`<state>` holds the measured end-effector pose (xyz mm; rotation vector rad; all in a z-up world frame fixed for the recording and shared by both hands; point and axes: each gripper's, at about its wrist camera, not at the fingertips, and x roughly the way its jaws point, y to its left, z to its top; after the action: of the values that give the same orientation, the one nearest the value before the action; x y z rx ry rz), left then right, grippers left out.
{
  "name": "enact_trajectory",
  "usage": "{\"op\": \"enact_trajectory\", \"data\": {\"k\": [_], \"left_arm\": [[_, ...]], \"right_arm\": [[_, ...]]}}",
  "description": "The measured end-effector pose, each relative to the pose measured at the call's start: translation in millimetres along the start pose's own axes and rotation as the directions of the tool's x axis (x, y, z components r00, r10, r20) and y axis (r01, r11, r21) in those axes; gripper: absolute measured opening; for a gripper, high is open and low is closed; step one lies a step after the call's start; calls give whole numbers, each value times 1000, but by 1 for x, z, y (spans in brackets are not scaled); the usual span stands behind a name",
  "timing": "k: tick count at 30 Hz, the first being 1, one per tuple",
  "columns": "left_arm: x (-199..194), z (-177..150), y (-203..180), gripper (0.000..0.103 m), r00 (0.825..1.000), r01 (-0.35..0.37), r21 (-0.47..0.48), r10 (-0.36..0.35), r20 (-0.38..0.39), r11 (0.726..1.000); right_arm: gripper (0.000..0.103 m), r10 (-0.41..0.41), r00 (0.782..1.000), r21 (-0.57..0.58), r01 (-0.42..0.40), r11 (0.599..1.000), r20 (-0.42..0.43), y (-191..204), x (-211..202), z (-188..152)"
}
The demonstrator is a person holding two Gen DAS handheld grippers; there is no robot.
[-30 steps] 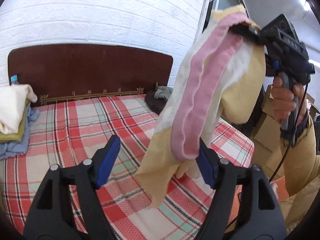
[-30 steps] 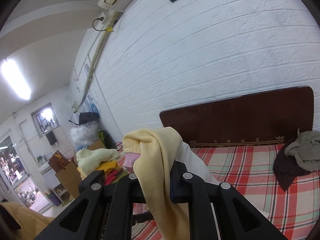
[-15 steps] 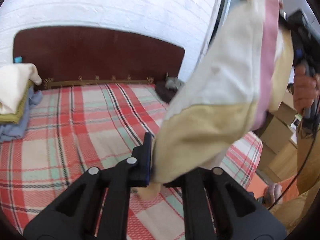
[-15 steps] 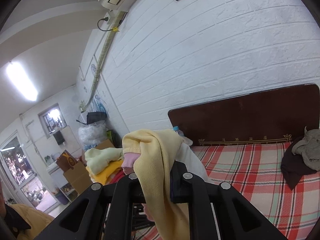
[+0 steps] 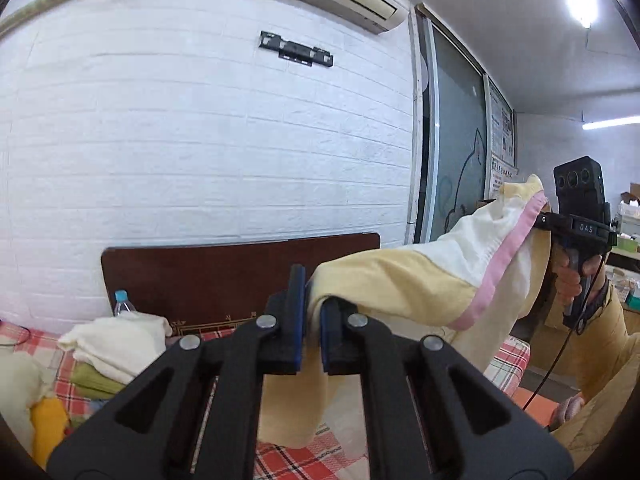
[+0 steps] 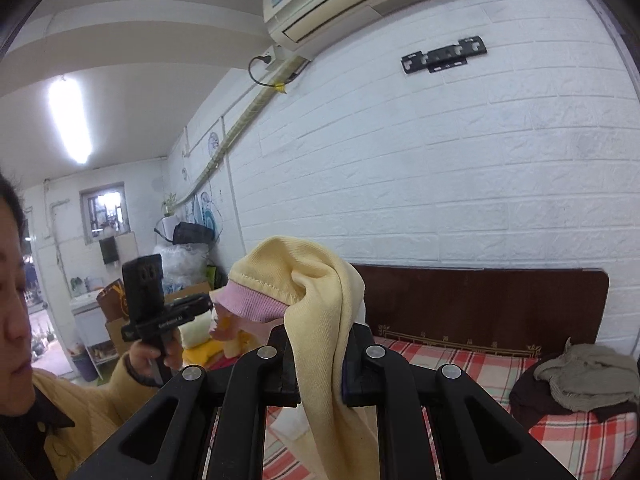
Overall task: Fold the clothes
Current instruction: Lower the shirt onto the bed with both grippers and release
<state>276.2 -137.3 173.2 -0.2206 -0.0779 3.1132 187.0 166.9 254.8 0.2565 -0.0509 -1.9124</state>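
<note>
While the yellow garment (image 5: 400, 280) hangs stretched in the air above the plaid bed (image 6: 576, 432), the left gripper (image 5: 310, 312) pinches one end and the right gripper (image 6: 320, 360) the other. Spreading looks underway; next, I'd judge, lay it flat on the bed.

Yellow garment (image 5: 392, 280) between hand-held grippers, seemingly taut

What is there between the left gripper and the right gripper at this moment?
The yellow garment, with white panel and pink trim, spans from the left gripper to the right gripper; both are shut on it. The left wrist view shows this.
</note>
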Motion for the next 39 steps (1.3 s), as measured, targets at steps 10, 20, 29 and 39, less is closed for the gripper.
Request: {"op": "enact_trajectory", "data": {"k": [10,20,29,39], "left_arm": [[74,-32,25,8,963,-110,-26,100,-252,994],[273,-222,68,8,702,-244,-66,130,-700,968],[282,-243,84,8,682,-253,-160,58,-729,954],[286,-259,75,44,679,-197,-140,32,-734,970]], "right_arm": [[15,-8,985,87,24,996,-173,-62,57,-49],[33,-64,795,342,331,880,-604,-234,206,-235],[79,-125,787,374,418,828,-604,-268,155,-261],[8,-66,821,370,326,870,-567,-259,166,-286]]}}
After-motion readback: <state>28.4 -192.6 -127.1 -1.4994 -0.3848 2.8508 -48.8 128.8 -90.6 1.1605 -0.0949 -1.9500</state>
